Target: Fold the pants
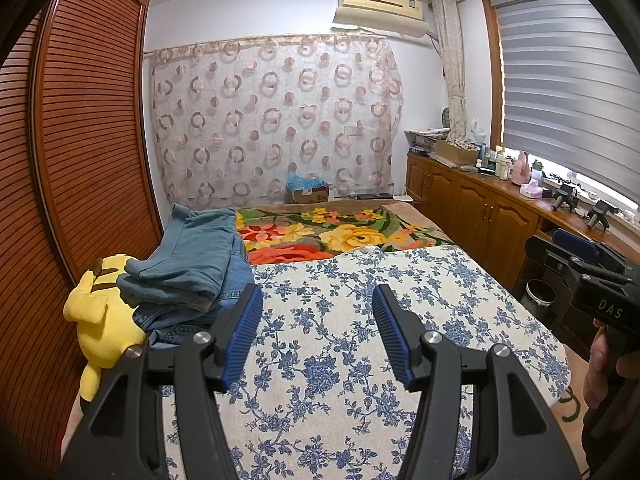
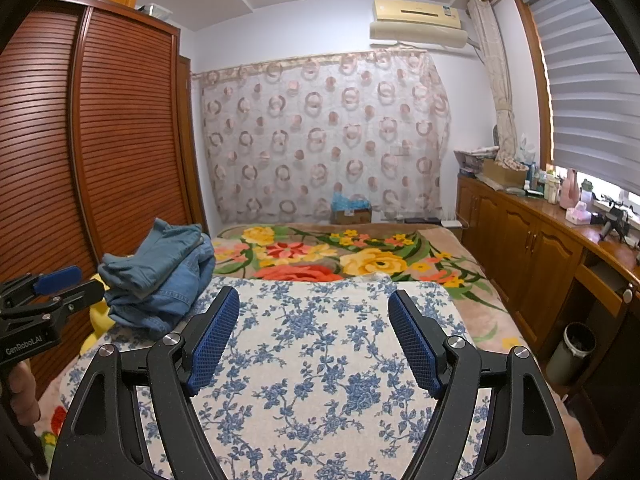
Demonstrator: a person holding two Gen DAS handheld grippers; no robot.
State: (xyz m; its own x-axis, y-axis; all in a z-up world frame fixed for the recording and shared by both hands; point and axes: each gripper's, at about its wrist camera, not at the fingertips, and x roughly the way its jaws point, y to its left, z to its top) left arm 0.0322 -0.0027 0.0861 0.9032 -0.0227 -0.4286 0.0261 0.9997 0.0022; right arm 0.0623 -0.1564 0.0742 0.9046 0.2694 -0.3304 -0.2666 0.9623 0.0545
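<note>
A pile of blue denim pants lies loosely folded at the left side of the bed, also seen in the right wrist view. My left gripper hovers over the blue-flowered cloth, just right of the pile, jaws open with nothing between the blue pads. My right gripper is held beside it over the same cloth, open wider and also empty. Neither gripper touches the pants.
A yellow plush toy lies under and beside the pile, against the slatted wardrobe. A bright flowered blanket covers the far bed. Wooden cabinets and a waste bin line the right side.
</note>
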